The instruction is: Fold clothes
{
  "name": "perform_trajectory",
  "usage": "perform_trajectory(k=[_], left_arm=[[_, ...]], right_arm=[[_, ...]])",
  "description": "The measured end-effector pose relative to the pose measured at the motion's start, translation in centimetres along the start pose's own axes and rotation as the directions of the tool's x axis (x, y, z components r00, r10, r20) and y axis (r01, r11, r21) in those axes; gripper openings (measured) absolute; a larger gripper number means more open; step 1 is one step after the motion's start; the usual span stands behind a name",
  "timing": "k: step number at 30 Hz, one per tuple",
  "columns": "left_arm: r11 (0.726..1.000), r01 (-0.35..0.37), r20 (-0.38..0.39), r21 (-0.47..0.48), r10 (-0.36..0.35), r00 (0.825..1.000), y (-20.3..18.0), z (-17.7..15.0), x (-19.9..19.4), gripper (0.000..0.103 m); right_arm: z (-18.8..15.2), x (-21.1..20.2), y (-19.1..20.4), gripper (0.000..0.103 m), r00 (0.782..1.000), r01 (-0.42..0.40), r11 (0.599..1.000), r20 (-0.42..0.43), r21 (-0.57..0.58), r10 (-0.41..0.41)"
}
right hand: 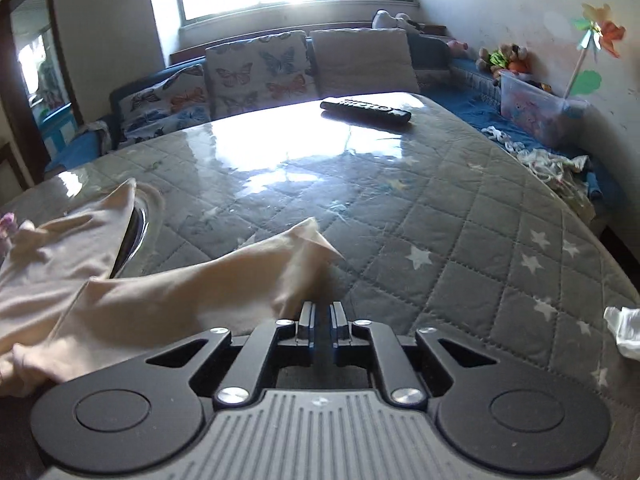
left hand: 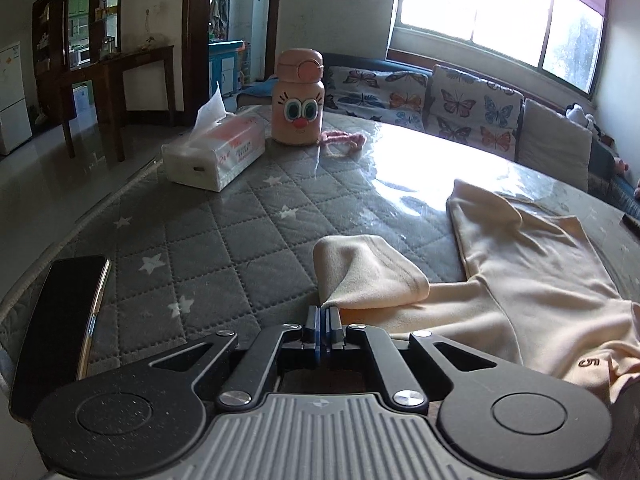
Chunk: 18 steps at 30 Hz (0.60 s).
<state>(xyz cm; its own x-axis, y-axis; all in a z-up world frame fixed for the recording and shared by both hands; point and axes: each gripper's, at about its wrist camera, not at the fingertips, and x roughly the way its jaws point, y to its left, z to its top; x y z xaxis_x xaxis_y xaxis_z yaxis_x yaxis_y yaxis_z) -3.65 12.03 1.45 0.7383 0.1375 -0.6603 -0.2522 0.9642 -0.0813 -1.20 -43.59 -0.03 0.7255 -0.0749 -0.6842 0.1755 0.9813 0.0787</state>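
A cream-coloured garment [left hand: 528, 280] lies on the grey quilted table [left hand: 224, 236] under a clear cover. In the left wrist view my left gripper [left hand: 324, 314] is shut on the tip of one folded-back cream sleeve [left hand: 368, 276], low over the table. In the right wrist view the same garment [right hand: 168, 292] stretches in from the left and its pointed end [right hand: 312, 236] lies just ahead of my right gripper [right hand: 322, 312]. The right jaws stand a narrow gap apart; the cloth lies just left of the gap, not gripped.
A black phone [left hand: 60, 320] lies at the left table edge. A tissue box [left hand: 216, 148], a pink cartoon bottle [left hand: 298, 100] and a pink cord [left hand: 344, 138] stand at the far side. A black remote [right hand: 366, 110] lies far ahead. A white crumpled cloth [right hand: 624, 330] sits at the right edge.
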Motion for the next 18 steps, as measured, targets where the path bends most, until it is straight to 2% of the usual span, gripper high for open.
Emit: perform_trajectory(k=[1,2,3,5,7,8,9,11,16,18], left_arm=[[1.0,-0.001,-0.002,0.004,0.001,1.0,-0.1,0.0,0.0,0.007],[1.0,-0.003,-0.002,0.009,0.003,1.0,-0.2,0.0,0.0,0.007],[1.0,-0.006,0.0,0.014,0.006,1.0,-0.3,0.0,-0.1,0.007],[1.0,-0.016,0.003,0.02,0.016,1.0,-0.3,0.1,-0.2,0.012],[0.999,-0.032,0.009,0.016,0.032,0.999,-0.1,0.2,-0.4,0.026],[0.999,-0.044,0.013,0.015,0.044,0.999,0.0,0.3,-0.4,0.029],[0.998,-0.055,0.017,0.015,0.055,0.998,0.1,0.4,-0.5,0.032],[0.998,-0.062,0.028,0.02,0.062,0.998,0.2,0.4,-0.8,0.032],[0.996,-0.017,0.059,0.082,0.012,0.998,-0.7,0.6,-1.5,0.032],[0.993,0.005,0.061,0.116,-0.012,0.998,-1.4,0.6,-1.4,0.036]], right_arm=[[0.0,-0.1,0.2,0.022,1.0,-0.004,1.0,0.006,-0.015,0.004],[0.0,-0.2,0.4,0.035,1.0,-0.007,1.0,0.011,-0.027,0.007],[0.2,-0.1,0.8,0.039,1.0,-0.008,0.999,0.022,-0.045,0.009],[0.7,0.4,1.6,0.041,0.999,-0.007,0.997,0.034,-0.073,0.01],[1.1,1.1,2.1,0.042,0.999,-0.013,0.996,0.035,-0.09,0.016],[1.3,1.6,2.3,0.044,0.999,-0.02,0.995,0.028,-0.094,0.022],[1.4,2.1,2.4,0.049,0.999,-0.023,0.995,0.021,-0.099,0.026],[1.6,2.9,2.6,0.053,0.999,-0.03,0.994,0.009,-0.108,0.031],[1.4,4.5,2.6,0.057,0.999,-0.032,0.994,-0.019,-0.106,0.03],[1.4,4.7,2.9,0.064,0.999,-0.035,0.993,-0.021,-0.112,0.033]])
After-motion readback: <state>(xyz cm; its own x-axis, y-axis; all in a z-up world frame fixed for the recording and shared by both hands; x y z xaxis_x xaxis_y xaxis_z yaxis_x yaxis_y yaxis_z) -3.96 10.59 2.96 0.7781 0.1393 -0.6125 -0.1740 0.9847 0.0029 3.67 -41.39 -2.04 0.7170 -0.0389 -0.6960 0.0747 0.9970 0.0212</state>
